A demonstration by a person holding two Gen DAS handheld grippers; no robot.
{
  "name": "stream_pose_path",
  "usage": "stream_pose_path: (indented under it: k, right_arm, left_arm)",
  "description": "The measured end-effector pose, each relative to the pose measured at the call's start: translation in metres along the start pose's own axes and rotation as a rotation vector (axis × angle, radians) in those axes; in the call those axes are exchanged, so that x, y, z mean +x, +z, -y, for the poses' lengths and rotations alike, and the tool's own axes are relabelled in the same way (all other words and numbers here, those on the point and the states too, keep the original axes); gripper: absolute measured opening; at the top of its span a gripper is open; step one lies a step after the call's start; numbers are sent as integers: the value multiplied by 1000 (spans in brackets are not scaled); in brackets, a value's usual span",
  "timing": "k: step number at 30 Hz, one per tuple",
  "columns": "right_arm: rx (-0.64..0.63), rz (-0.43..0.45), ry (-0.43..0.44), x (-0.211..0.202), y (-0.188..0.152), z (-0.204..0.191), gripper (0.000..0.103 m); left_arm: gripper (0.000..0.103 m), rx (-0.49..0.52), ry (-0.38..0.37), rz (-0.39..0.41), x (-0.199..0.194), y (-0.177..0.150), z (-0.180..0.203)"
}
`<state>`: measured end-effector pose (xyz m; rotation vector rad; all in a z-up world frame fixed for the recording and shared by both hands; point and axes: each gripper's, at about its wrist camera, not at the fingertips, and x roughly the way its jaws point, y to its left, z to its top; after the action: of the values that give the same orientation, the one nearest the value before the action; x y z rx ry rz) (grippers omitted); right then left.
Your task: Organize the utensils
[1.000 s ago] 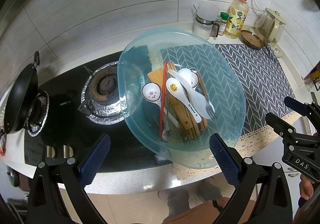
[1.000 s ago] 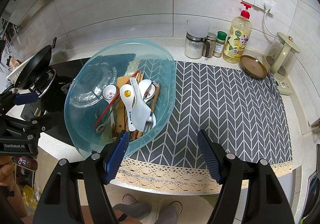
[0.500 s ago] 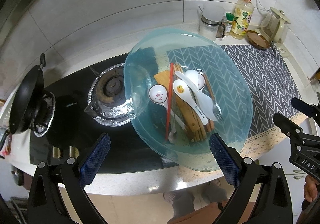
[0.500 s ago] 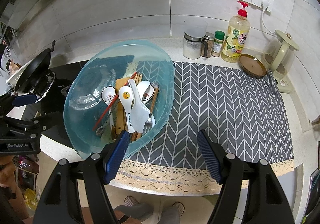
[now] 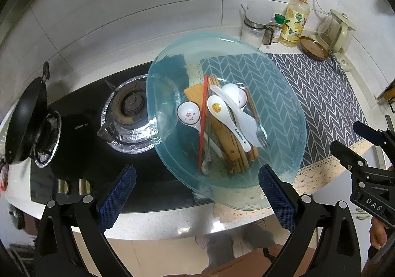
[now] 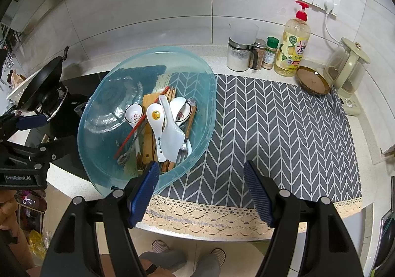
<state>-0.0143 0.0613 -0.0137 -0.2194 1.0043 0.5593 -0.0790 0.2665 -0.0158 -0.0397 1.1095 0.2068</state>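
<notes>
A large translucent light-blue oval glass dish (image 6: pixel 202 94) sits on the counter (image 6: pixel 217 59), straddling the left edge of the grey herringbone mat (image 6: pixel 284 128) and the right side of the black glass gas hob (image 5: pixel 81 143). Its long axis runs from the counter's back edge, near the wall, to the front edge, where its near rim reaches out over the mat's cream lace border (image 6: pixel 209 215).

The utensils lie heaped in the middle of the dish, nearly all lengthwise along that same axis. A bundle of wooden chopsticks and a flat wooden spatula (image 5: pixel 222 131) form the bottom layer. A single red chopstick (image 5: pixel 202 124) runs along the left of the pile, next to a small white ceramic spoon with a pink flower print (image 5: pixel 188 112) whose bowl faces the wall. A white ceramic spoon with a yellow duck face (image 5: pixel 217 106) points its bowl towards the wall and its handle towards the front edge. A white plastic rice paddle (image 6: pixel 171 136) lies across it, blade towards the front. A metal fork (image 5: pixel 260 131) has its tines towards the front.

The left gripper (image 5: pixel 195 193) hovers above the dish's near rim, its blue pads wide apart and holding nothing. The right gripper (image 6: pixel 200 193) hangs over the mat's front edge, jaws also spread wide and empty, its left pad just in front of the dish's rim.
</notes>
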Motion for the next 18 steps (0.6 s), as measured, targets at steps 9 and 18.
stream_pose_path:
  k: [9, 18]
  right_arm:
    - [2, 1, -4, -1, 1, 0, 69]
    - [2, 0, -4, -1, 1, 0, 69]
  left_arm:
    - [99, 15, -7, -4, -1, 1, 1]
    - [99, 15, -8, -6, -2, 0, 2]
